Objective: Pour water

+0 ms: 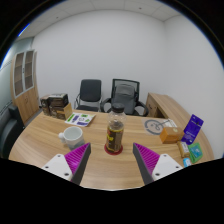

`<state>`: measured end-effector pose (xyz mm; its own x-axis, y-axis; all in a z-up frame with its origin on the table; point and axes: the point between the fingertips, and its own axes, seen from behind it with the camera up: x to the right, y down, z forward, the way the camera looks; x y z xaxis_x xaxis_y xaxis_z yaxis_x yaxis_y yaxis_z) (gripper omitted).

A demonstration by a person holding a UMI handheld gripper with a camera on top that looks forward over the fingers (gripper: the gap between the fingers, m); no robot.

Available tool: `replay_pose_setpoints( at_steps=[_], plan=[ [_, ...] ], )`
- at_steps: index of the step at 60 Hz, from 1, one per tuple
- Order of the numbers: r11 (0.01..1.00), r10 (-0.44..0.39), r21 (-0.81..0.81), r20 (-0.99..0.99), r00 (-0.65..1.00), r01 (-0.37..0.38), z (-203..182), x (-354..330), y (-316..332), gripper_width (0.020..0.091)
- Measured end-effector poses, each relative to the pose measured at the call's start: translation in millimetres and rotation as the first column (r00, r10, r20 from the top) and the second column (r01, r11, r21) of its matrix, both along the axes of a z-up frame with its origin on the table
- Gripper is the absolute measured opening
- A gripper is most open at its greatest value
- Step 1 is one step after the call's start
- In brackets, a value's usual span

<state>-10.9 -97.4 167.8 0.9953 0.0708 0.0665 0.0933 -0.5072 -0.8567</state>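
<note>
Jaws open, holding nothing. Bottle stands upright on the worktop, straight ahead of the jaws and centred on the gap between them, long axis vertical. White mug sits just left of the bottle. Bottle: clear body, dark contents, dark cap. Judgement: a straight advance should bracket it.

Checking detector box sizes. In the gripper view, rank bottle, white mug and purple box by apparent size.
1. Clear glass bottle with dark cap, standing just ahead of the open fingers: largest.
2-3. White ceramic mug and purple cardboard box: look alike; differing distance, so no ranking.
</note>
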Motion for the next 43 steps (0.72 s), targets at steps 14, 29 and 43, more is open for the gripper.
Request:
replay_pose_setpoints(
  at_steps=[14,29,43],
  plan=[
    [0.995,-0.093,-0.044,-0.004,0.996,0.092,39,-34,-141,0.0858],
    [0.991,-0.127,-0.047,0.006,0.992,0.127,56,-63,-215,0.0857],
    [0.986,-0.163,-0.043,0.021,0.986,0.164,62,-66,-235,0.0859]
  ],
)
